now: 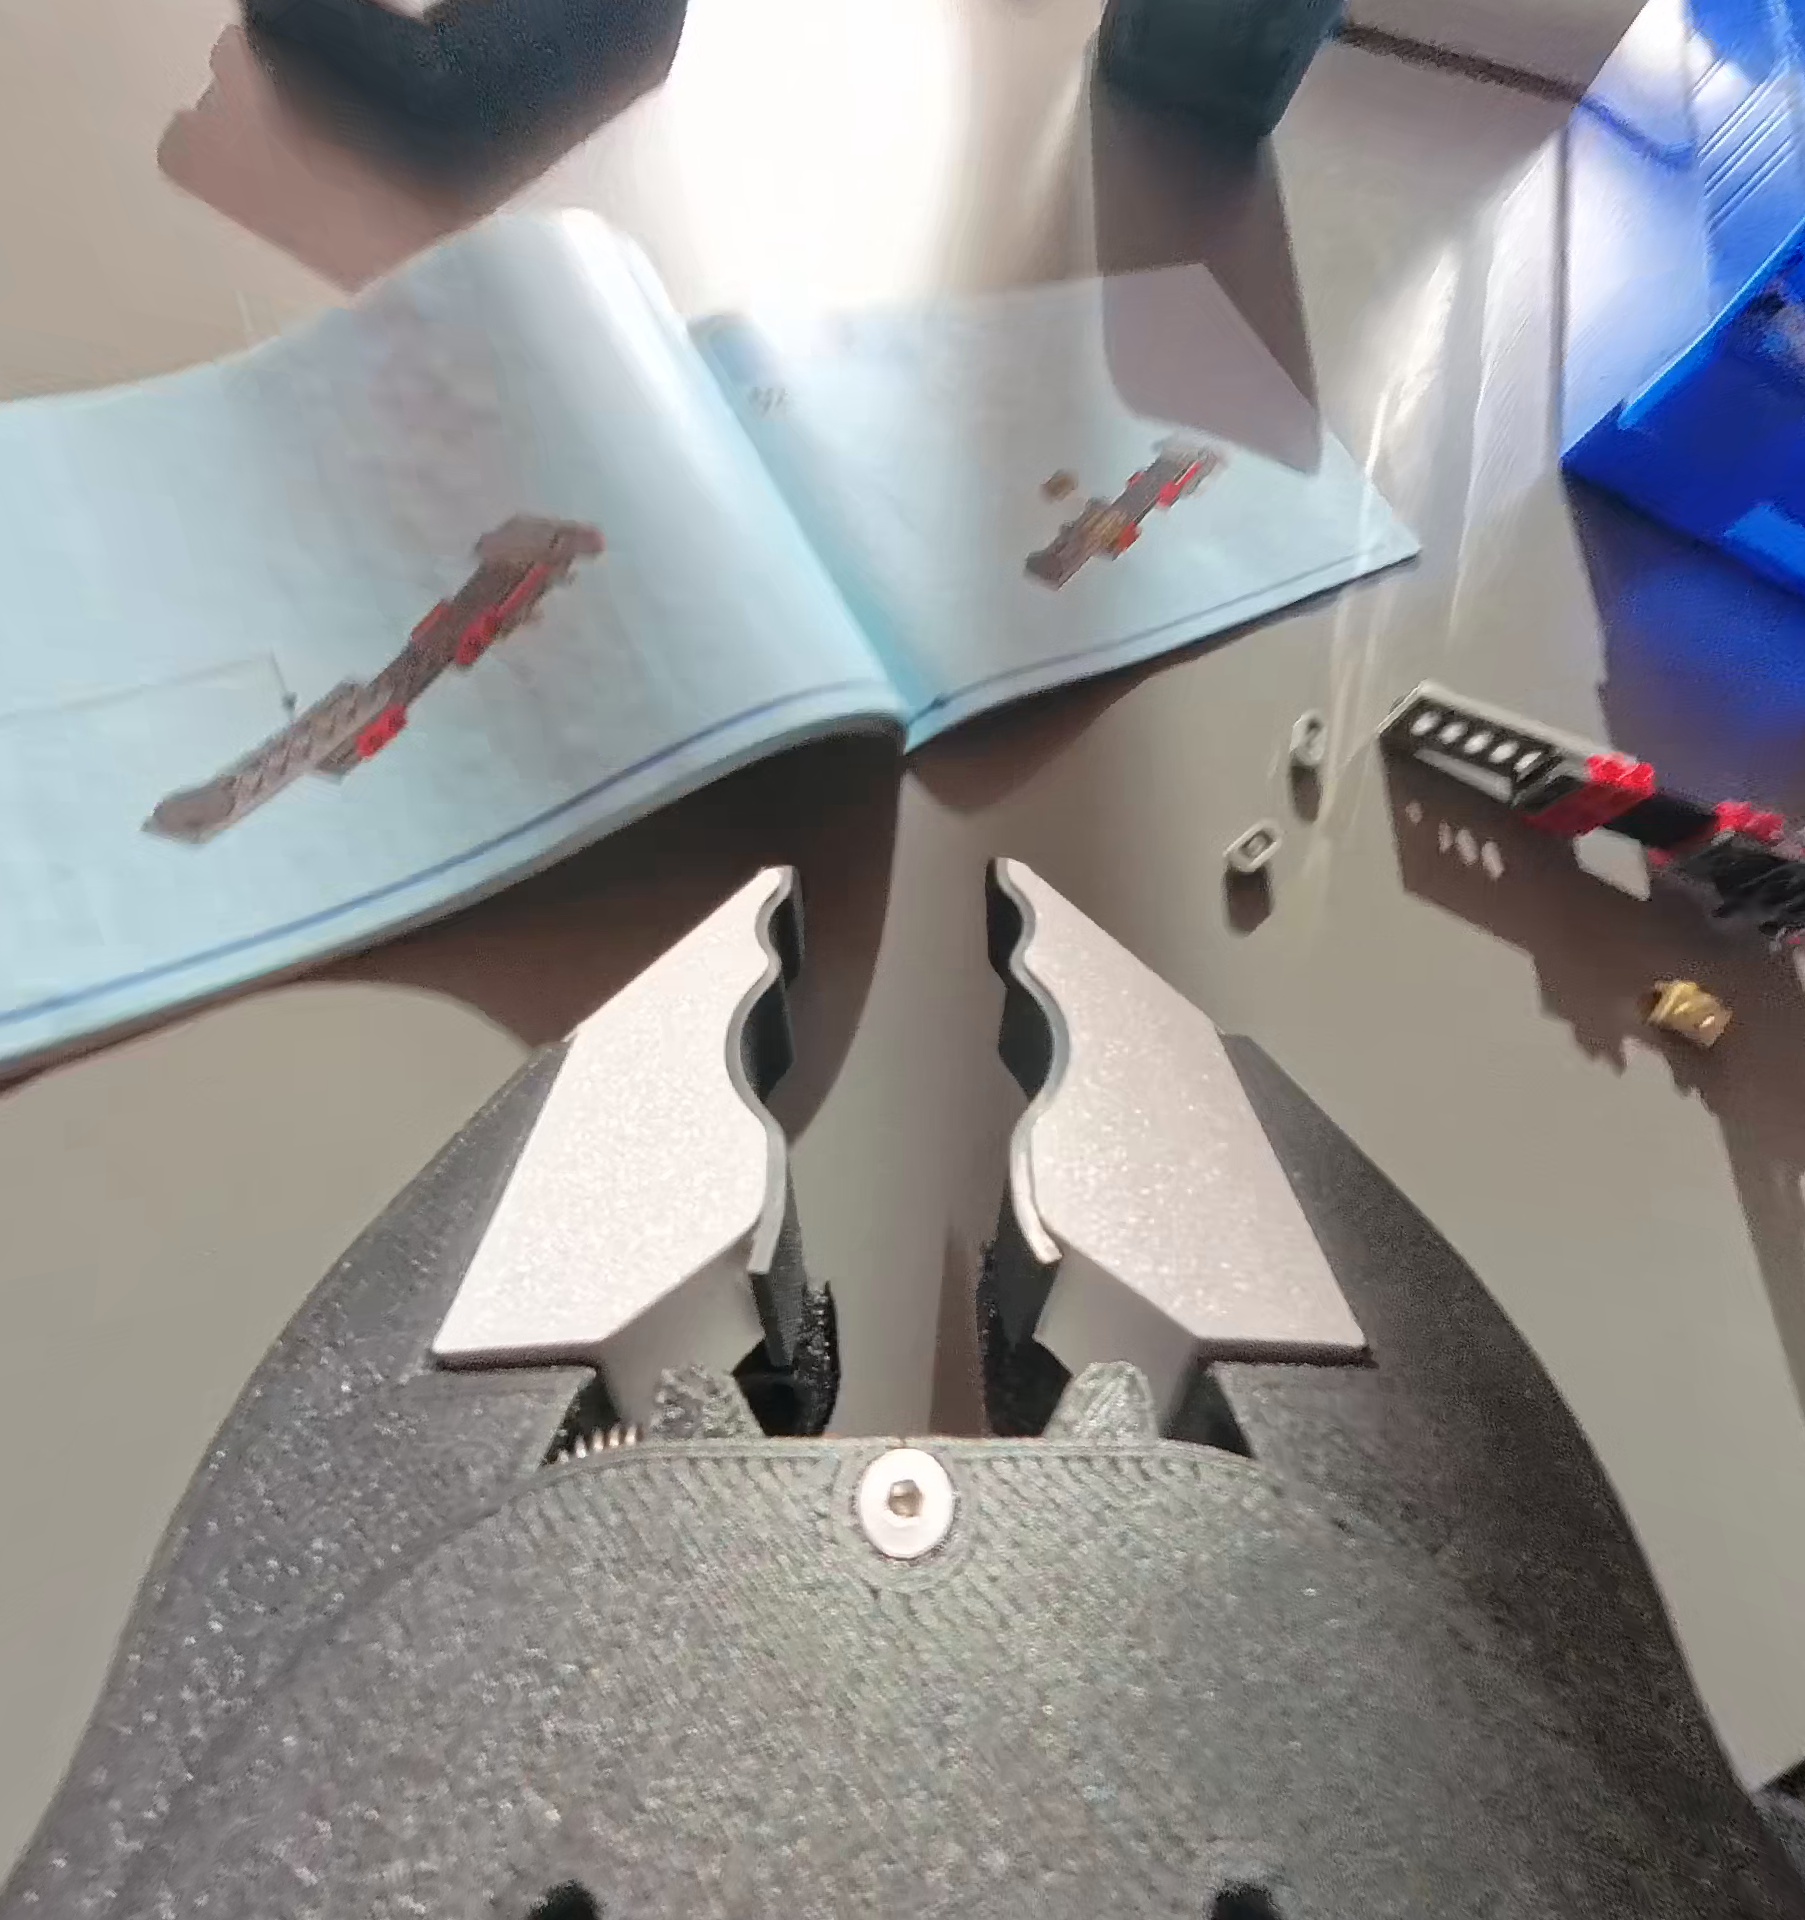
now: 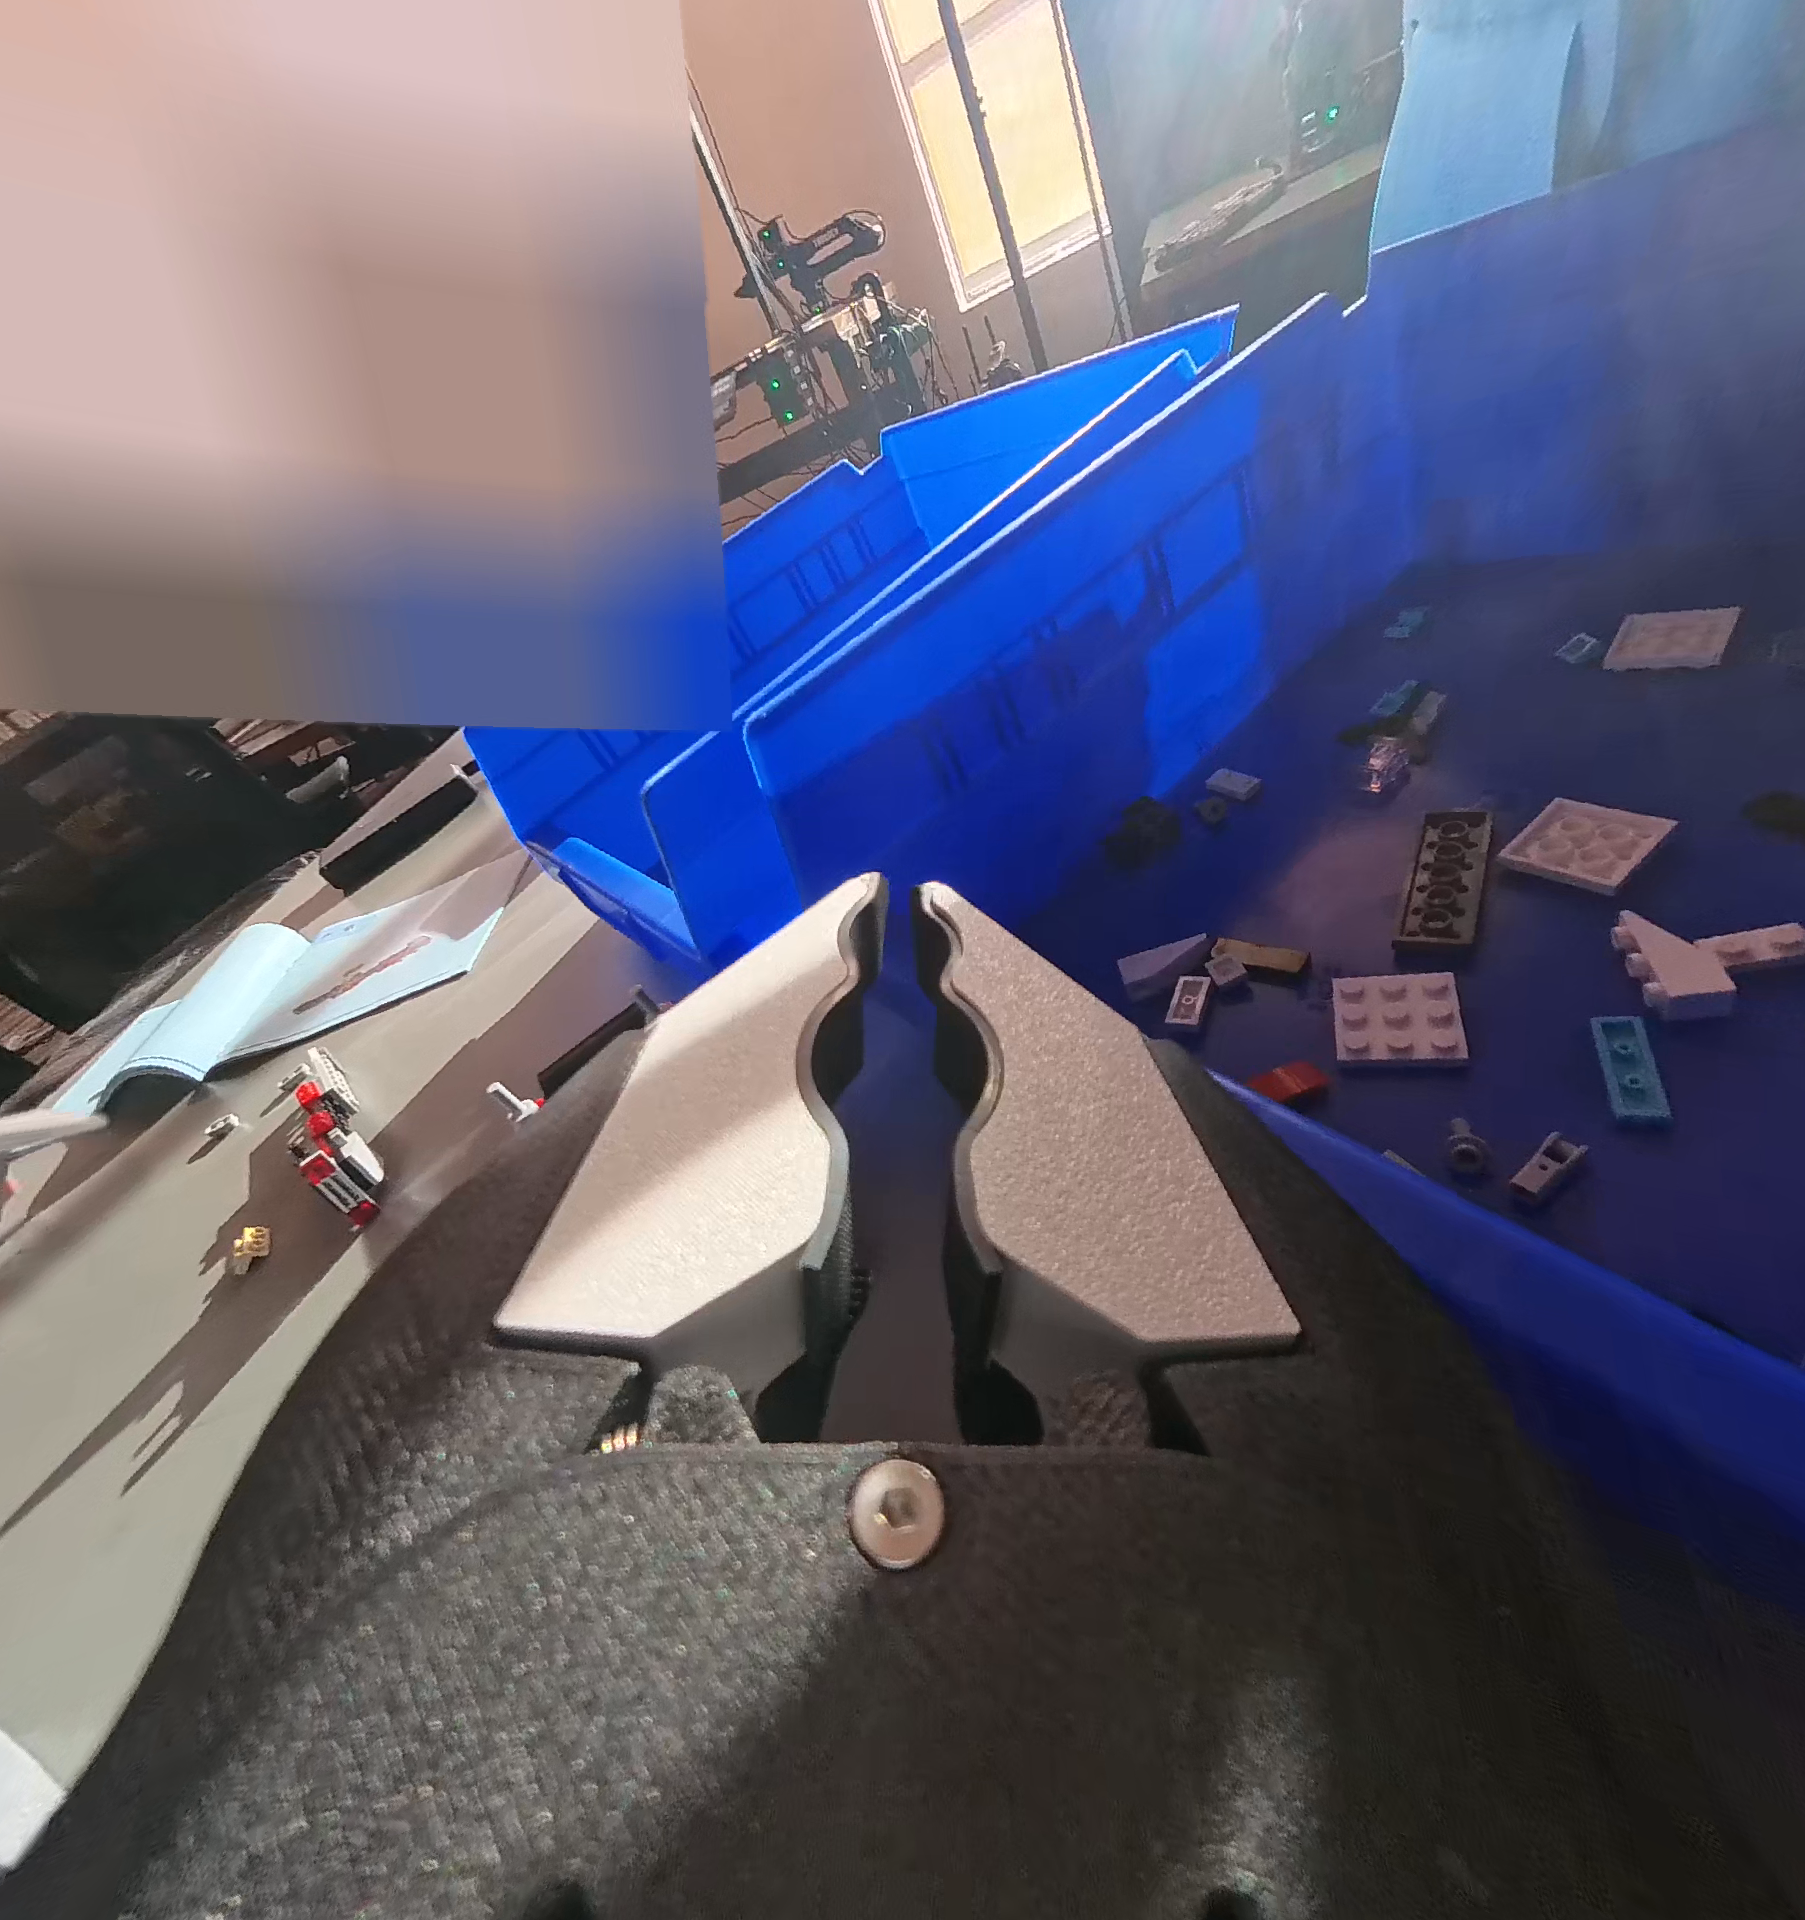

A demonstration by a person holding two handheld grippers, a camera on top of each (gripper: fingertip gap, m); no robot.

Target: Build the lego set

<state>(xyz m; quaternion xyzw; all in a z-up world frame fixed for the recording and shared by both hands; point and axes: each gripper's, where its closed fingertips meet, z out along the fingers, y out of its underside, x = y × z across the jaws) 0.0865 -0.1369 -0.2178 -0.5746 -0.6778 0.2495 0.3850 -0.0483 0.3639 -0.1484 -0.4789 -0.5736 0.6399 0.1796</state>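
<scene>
A partly built black and red lego model (image 1: 1604, 810) lies on the grey table, to the right of my left gripper (image 1: 893, 883). That gripper is open and empty, and hovers just in front of the open light-blue instruction booklet (image 1: 462, 520). Two small grey pieces (image 1: 1253, 854) and a gold piece (image 1: 1677, 1013) lie near the model. My right gripper (image 2: 900, 896) has its jaws nearly together with nothing between them. It sits over the near rim of a big blue bin (image 2: 981, 727). The model (image 2: 337, 1143), gold piece (image 2: 251, 1247) and booklet (image 2: 285, 987) show to its left.
The bin floor holds several loose pieces, among them a grey square plate (image 2: 1397, 1018), a black plate (image 2: 1443, 878) and a light-blue plate (image 2: 1630, 1070). More blue bins (image 2: 1033, 447) stand behind. The blue bin (image 1: 1729, 416) is at the table's right. Dark objects (image 1: 441, 62) stand behind the booklet. One gripper's finger ends stand about 50 cm off the other's.
</scene>
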